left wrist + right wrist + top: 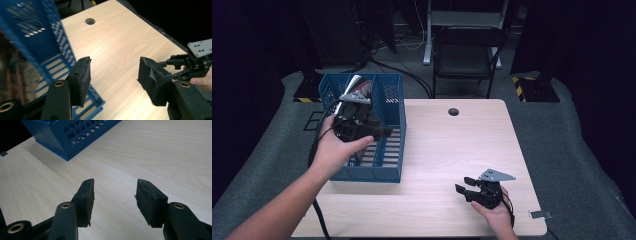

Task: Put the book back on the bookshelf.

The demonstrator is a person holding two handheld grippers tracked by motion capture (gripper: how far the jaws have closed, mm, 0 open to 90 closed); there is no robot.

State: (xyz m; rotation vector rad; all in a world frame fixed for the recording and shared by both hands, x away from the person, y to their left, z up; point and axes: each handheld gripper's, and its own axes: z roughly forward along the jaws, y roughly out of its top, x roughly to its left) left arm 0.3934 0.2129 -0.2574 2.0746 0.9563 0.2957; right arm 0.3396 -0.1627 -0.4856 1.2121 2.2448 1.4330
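Observation:
A blue slotted plastic basket [387,100] stands on the left part of the light wooden table [452,145]. Something white and reddish [360,86] leans in its back compartment. My left gripper [385,132] hovers over the basket's middle, pointing right. In the left gripper view its jaws [113,62] stand open with nothing between them, above the basket's edge [62,50] and bare wood. My right gripper [462,184] rests low near the table's front right, open and empty, and the right gripper view [115,182] shows only tabletop between its pads. The basket [72,135] lies ahead of it.
A round cable hole [453,111] sits at the table's far middle. A dark folding chair [467,55] stands behind the table. A small metal clip [540,214] is at the front right edge. The right gripper [192,62] shows at the right of the left gripper view.

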